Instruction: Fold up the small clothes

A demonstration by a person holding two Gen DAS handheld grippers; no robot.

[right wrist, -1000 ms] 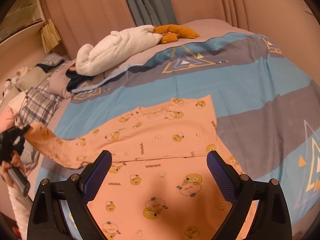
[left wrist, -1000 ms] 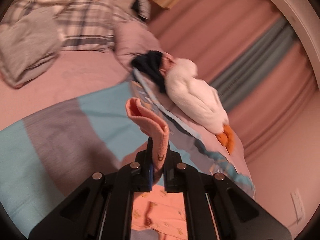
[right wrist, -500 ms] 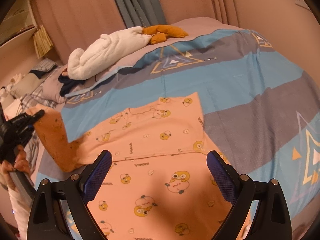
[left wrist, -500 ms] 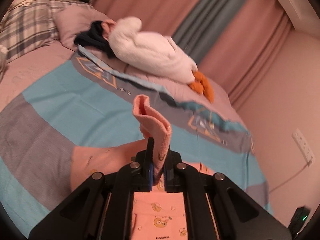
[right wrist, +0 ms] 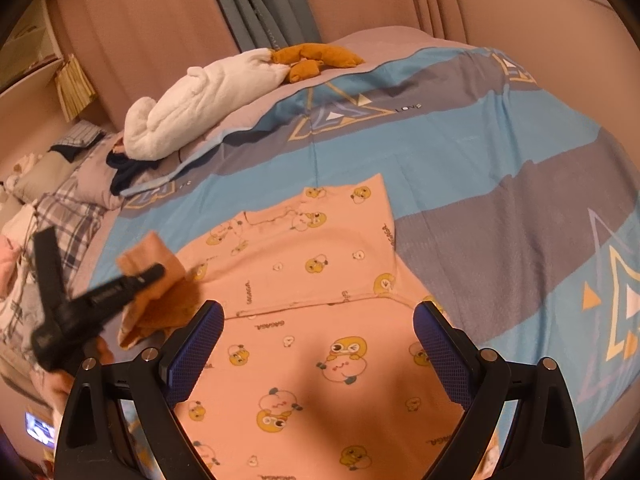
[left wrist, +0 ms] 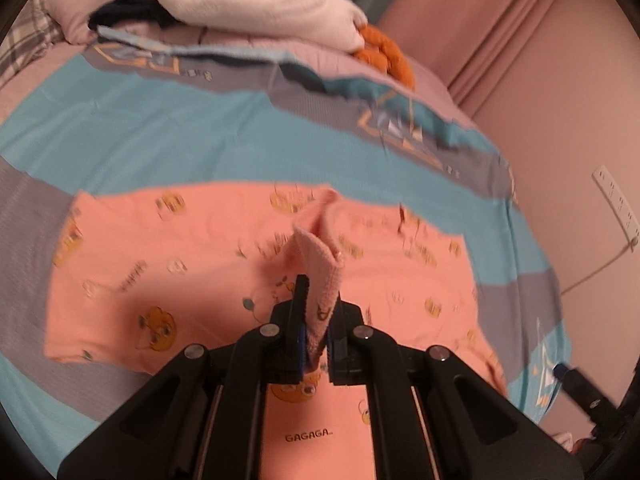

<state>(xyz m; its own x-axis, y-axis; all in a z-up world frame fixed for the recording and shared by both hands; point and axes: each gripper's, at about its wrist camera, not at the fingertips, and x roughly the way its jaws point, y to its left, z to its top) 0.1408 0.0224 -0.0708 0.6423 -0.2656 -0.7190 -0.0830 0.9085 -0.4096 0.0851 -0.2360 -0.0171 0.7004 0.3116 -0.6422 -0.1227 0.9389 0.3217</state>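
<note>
- Two views are available; the left wrist view comes first. The left claw (left wrist: pixel 316 332) is pinching the ribbed cuff (left wrist: pixel 318 268) of the sleeve, which stands up between its pressed-together fingers.
- Ahead of and beneath this claw lies the peach top (left wrist: pixel 160 248), spread on the bed (left wrist: pixel 120 128). A second ago the claw pointed over bare bedspread; it now sits above the garment body, so the sleeve has been carried inward.
- Beyond the claw, at the far side of the bed, lie a white plush toy (left wrist: pixel 260 0) and a dark garment (left wrist: pixel 124 12).
- Right wrist view: the right claw (right wrist: pixel 318 352) is spread wide, nothing between its fingers, with the top's front (right wrist: pixel 320 340) directly below and ahead.
- To this claw's left, the left claw (right wrist: pixel 120 284) has moved in from the bed edge, and the sleeve (right wrist: pixel 156 300) now doubles over near the shoulder.
- Judgement: the sleeve fold is under way; laying the cuff flat and releasing it comes next.
</note>
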